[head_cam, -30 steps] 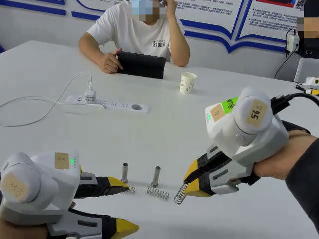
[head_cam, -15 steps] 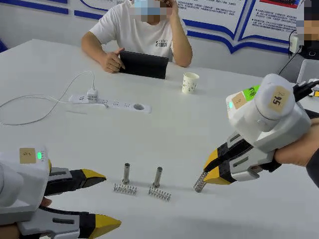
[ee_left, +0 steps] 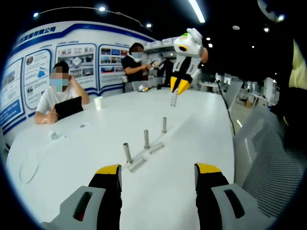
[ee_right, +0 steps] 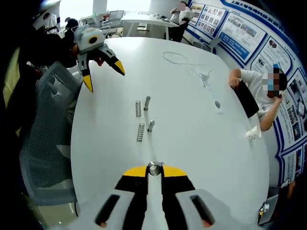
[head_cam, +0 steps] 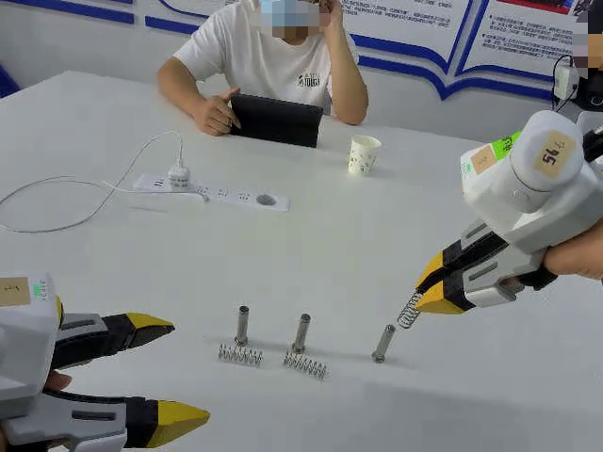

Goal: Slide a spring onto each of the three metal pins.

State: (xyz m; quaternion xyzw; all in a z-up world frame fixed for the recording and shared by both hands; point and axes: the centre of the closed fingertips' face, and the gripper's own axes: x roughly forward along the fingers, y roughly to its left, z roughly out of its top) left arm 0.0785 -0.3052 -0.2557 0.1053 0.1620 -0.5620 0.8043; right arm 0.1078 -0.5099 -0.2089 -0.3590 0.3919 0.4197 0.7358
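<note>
Right gripper [head_cam: 426, 299] is clamped on the held spring [head_cam: 409, 310], which hangs tilted off its tips at 1 o'clock from the third pin [head_cam: 383, 343], clear of it. We note the left gripper [head_cam: 188, 369] spread wide with nothing between its jaws, at 8 o'clock from the first pin [head_cam: 242, 325]. The middle pin [head_cam: 301, 332] stands upright. One loose spring [head_cam: 240, 355] lies flat on the table [head_cam: 311, 235] at 6 o'clock of the first pin, and a second loose spring [head_cam: 305, 365] lies likewise by the middle pin.
</note>
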